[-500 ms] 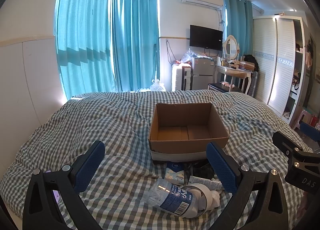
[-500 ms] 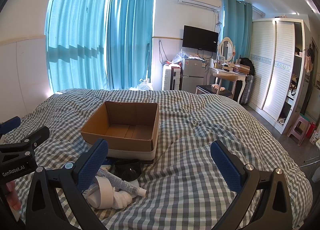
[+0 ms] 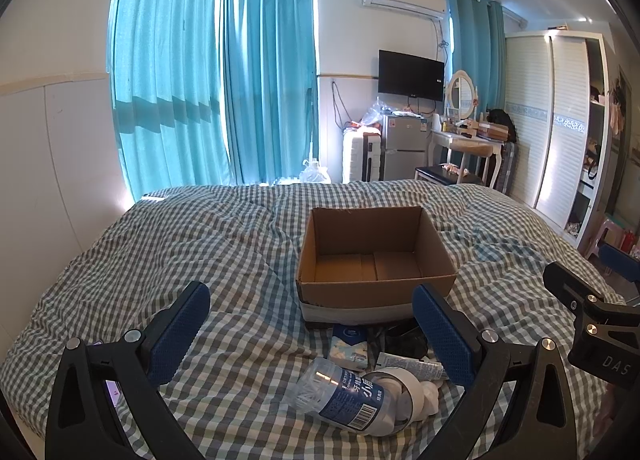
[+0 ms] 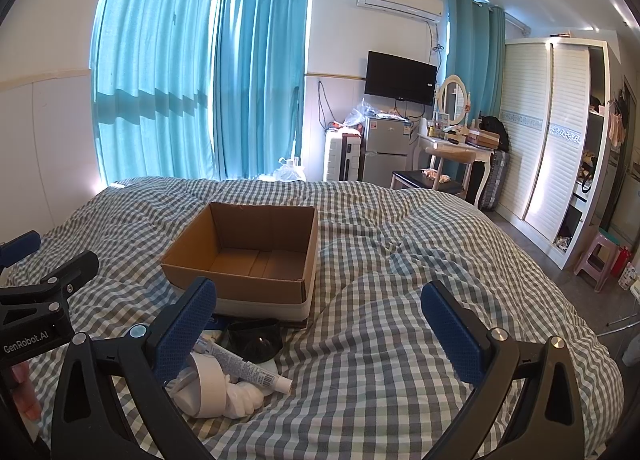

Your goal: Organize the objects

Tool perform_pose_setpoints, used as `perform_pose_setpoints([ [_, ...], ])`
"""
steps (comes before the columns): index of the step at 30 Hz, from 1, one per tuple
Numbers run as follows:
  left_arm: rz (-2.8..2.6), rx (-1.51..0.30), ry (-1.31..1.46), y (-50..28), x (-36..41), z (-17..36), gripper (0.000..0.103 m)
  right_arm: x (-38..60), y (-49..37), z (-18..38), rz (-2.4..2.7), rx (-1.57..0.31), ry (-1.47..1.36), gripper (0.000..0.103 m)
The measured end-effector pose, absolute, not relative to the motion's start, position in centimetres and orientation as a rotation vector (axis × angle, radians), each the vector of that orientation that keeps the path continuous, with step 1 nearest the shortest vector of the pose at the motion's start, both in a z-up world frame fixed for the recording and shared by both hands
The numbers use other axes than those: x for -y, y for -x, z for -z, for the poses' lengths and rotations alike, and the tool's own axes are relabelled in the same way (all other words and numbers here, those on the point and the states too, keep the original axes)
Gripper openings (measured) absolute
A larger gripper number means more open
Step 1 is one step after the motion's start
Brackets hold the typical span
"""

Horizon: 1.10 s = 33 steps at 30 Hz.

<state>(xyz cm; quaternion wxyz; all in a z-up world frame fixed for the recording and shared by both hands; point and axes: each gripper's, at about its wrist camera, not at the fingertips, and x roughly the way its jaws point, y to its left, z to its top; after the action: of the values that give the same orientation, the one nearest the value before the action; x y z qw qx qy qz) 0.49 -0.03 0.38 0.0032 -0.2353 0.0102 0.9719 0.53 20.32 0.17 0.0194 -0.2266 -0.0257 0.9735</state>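
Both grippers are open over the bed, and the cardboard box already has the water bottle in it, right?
Not quite. The cardboard box is empty in both wrist views; the water bottle lies on the bed in front of it. Both grippers, left gripper and right gripper, are open.

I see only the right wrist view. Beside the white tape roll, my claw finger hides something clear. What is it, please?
Observer: It is a plastic bottle with a blue label, lying on its side against the tape roll.
Operator: Does the left claw hold something?
Observer: No, the left claw is open, with nothing between its jaws.
Operator: Is there another thing near the box?
Observer: Yes, a small blue-and-white packet lies just in front of the cardboard box.
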Motion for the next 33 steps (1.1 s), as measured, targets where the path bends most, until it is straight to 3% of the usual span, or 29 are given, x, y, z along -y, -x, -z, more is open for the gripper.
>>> perform_pose_setpoints([
  [33, -3.033, -0.038, 0.749, -0.68, -0.32, -0.23, 0.103, -20.13, -0.59, 0.1, -3.017, 0.098, 0.707, 0.103],
])
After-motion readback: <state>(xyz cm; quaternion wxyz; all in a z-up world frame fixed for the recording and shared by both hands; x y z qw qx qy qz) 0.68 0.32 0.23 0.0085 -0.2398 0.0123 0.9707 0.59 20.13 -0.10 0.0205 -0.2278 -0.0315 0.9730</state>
